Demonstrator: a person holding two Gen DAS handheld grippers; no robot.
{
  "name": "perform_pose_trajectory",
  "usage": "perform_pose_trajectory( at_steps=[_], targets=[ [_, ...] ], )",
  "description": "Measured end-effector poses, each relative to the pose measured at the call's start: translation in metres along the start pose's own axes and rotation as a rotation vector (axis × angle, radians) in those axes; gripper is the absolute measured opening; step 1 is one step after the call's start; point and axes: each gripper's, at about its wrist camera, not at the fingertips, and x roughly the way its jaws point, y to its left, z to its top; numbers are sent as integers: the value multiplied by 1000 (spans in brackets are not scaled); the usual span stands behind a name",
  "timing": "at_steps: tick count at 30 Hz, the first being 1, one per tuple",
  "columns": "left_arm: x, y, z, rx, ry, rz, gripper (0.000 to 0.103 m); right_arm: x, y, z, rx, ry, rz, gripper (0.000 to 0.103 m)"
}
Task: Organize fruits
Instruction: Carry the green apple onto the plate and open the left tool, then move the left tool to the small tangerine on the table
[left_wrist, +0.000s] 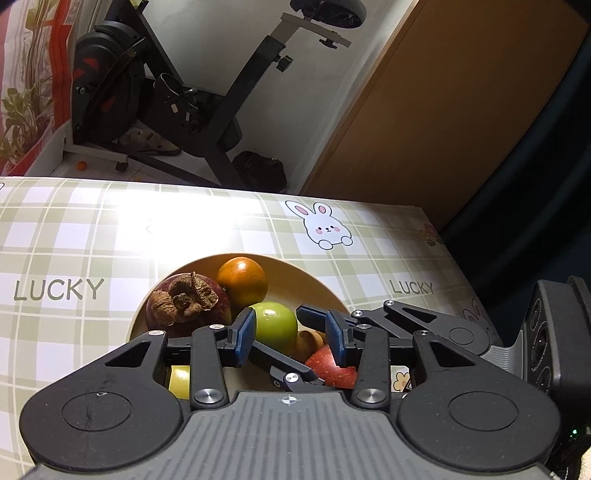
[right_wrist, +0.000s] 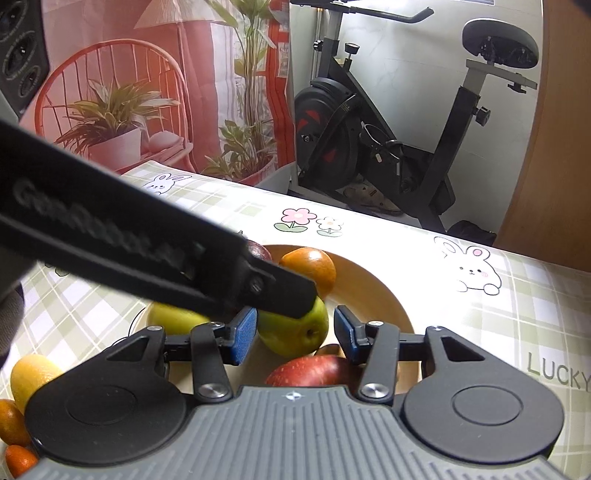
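A tan bowl holds a dark mangosteen, an orange, a green apple, a red apple and a yellow-green fruit. My right gripper is open, its blue pads on either side of the green apple; the left pad is at the apple's skin and the right pad stands off. My left gripper is also open over the bowl, just short of the same apple. One of its fingers crosses above that apple and hides part of the mangosteen.
A yellow fruit and small oranges lie outside the bowl at the near left. The checked tablecloth ends at a far edge. Beyond it stand an exercise bike and a wooden door.
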Motion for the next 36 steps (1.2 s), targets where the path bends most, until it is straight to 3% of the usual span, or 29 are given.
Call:
perform_pose_trajectory(
  at_steps=[6, 12, 16, 19, 28, 36],
  targets=[
    [-52, 5, -2, -17, -92, 0, 45, -36, 1, -2, 58, -51, 2, 50],
    [-113, 0, -15, 55, -183, 63, 47, -80, 11, -3, 146, -129, 15, 50],
    [-141, -2, -30, 111, -200, 151, 47, -105, 30, -9, 177, -173, 20, 50],
    [-162, 6, -43, 85, -223, 169, 47, -118, 47, -16, 191, -191, 41, 50],
    [-181, 22, -93, -10, -239, 168, 48, -120, 100, -41, 123, -156, 90, 50],
    [-179, 39, -129, -45, -185, 174, 48, -102, 130, -80, 81, -25, 147, 50]
  ],
)
